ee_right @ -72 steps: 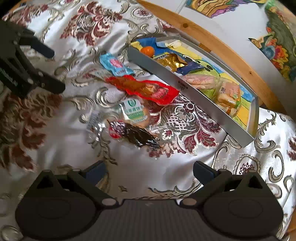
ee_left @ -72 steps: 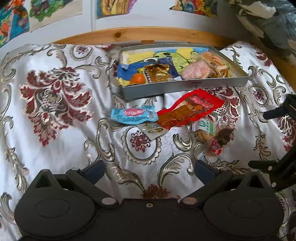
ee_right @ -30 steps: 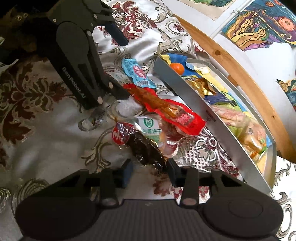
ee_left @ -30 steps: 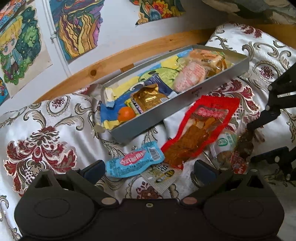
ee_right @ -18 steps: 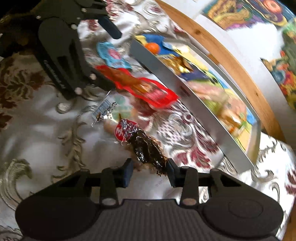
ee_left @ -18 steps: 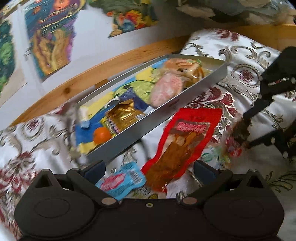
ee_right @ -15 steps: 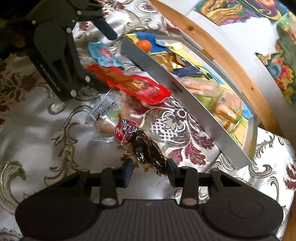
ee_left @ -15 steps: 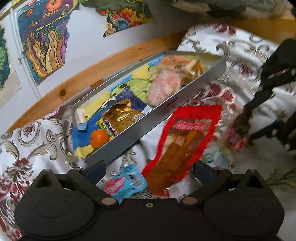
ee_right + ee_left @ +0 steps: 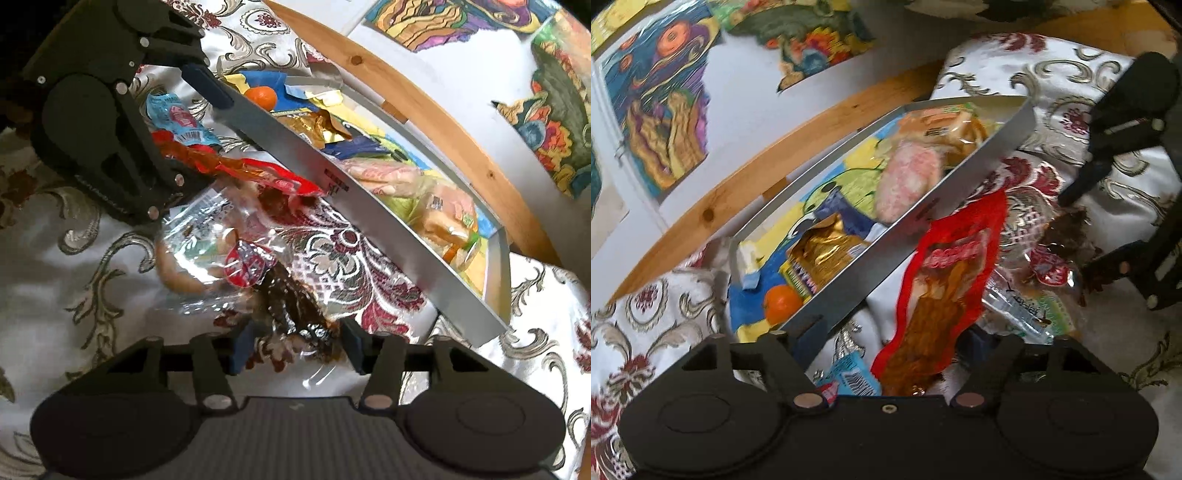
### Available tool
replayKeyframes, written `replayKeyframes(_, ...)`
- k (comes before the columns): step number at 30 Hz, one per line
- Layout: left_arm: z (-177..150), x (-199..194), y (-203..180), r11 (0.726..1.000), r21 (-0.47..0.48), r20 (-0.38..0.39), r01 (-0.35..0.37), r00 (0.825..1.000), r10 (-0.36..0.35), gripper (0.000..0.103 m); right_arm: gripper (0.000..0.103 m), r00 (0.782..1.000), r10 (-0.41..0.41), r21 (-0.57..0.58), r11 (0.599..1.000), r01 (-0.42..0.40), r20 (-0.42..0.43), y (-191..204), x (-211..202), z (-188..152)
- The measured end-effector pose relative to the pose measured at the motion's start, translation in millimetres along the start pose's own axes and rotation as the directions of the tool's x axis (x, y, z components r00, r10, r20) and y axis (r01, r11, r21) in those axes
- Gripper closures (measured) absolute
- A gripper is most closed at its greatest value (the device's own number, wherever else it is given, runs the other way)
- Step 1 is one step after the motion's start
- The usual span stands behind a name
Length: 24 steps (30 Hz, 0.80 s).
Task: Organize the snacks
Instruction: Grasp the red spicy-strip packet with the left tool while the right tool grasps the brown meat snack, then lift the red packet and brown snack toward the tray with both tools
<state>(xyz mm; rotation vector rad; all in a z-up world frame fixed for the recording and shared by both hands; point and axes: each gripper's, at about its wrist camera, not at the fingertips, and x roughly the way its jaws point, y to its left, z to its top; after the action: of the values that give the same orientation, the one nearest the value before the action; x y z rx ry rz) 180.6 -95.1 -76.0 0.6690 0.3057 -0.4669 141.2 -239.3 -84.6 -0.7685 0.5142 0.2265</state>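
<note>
Left gripper (image 9: pixel 897 343) moved in low over glossy red pouch (image 9: pixel 945 280), fingers apart astride it. Right gripper (image 9: pixel 295 341) angled down, pinching crinkly dark snack packet (image 9: pixel 291 295).

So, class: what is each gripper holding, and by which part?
Right gripper: dark brown snack in clear wrapper, by its near end. Left gripper: open around the long red packet, nothing held.

1. My left gripper (image 9: pixel 890 347) sits wide open around the near end of the red snack pouch (image 9: pixel 945 284).
2. Blue packet (image 9: pixel 849 376) is right by my left finger.
3. Metal tray (image 9: pixel 871 258) ahead-left holds an orange (image 9: pixel 781 302) and a gold wrapper (image 9: pixel 823 251).
4. My right gripper (image 9: pixel 1082 236) off to the right pinches a dark snack (image 9: pixel 1067 236).
</note>
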Motion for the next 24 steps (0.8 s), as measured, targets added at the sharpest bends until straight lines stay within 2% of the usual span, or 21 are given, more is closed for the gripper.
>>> replayKeyframes(3, 1.0, -1.3, -1.7, 1.000, 0.006, -0.003, 0.024, 1.000, -0.024, 0.041, 0.034, 1.000, -0.021, -0.006, 1.000, 0.022, 0.013, -0.3, 1.3, -0.8)
replayKeyframes(8, 2.4, -3.9, -3.1, 0.998, 0.007, -0.012, 0.055, 0.998, -0.055, 0.057, 0.033, 0.996, -0.069, -0.054, 0.996, 0.072, 0.060, 4.6, -0.6, -2.9)
replayKeyframes(12, 3.3, -5.9, 0.7, 0.997, -0.023, -0.024, 0.070, 0.997, -0.071, 0.066, 0.054, 0.994, -0.072, -0.066, 0.995, 0.077, 0.079, 5.8, -1.9, -2.2)
replayKeyframes(14, 3.7, -5.6, 5.4, 0.995, -0.061, -0.030, 0.080, 0.996, -0.082, 0.067, 0.055, 0.995, -0.068, -0.064, 0.995, 0.073, 0.080, 4.9, -2.3, -1.3)
replayKeyframes(16, 4.0, -4.4, 10.7, 0.991, -0.105, -0.036, 0.085, 0.995, -0.089, 0.067, 0.064, 0.994, -0.072, -0.063, 0.995, 0.078, 0.084, 4.8, -3.3, -1.0)
replayKeyframes(18, 3.4, -1.6, 15.7, 0.986, -0.145, -0.045, 0.081, 0.995, -0.089, 0.066, 0.065, 0.992, -0.089, -0.059, 0.994, 0.095, 0.091, 4.6, -3.9, 0.4)
replayKeyframes(20, 2.0, 2.1, 19.4, 0.983, -0.172, -0.056, 0.068, 0.995, -0.079, 0.064, 0.065, 0.991, -0.103, -0.049, 0.993, 0.108, 0.089, 4.0, -2.7, 0.9)
replayKeyframes(24, 0.7, 6.9, 20.1, 0.982, -0.182, -0.061, 0.055, 0.996, -0.067, 0.060, 0.055, 0.986, -0.141, -0.074, 0.986, 0.148, 0.087, 7.6, 3.9, 0.4)
